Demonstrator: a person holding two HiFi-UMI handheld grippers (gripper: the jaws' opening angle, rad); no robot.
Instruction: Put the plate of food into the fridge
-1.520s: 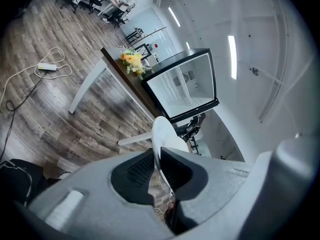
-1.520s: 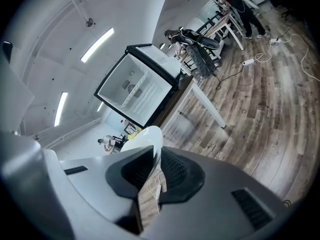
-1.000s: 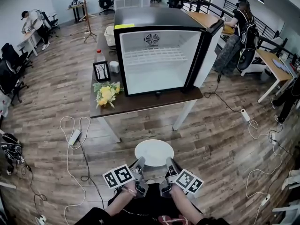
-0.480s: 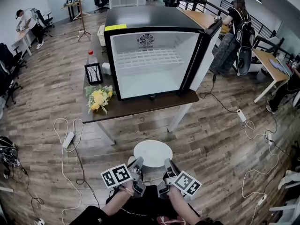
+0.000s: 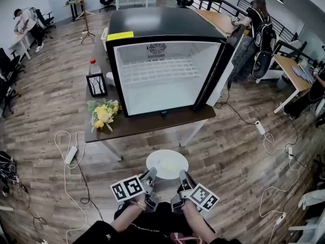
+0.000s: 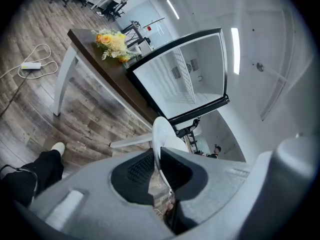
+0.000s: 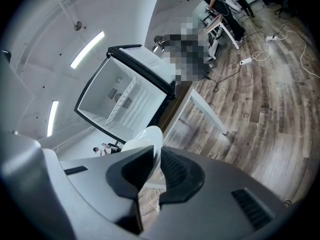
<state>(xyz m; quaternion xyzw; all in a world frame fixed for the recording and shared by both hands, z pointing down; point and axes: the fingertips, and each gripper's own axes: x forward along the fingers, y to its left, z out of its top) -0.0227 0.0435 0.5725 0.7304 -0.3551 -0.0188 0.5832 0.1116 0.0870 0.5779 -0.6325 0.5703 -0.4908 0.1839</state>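
Round white plate: your left gripper and right gripper each pinch its near rim, facing the open black-framed fridge on a table.

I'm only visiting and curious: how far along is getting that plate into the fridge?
Done: the fridge stands open, and the plate has been picked up. In hand: the left gripper and right gripper each clamp its near rim, holding it above the floor, short of the table. Left: bring it to the fridge, set it inside, and let go.
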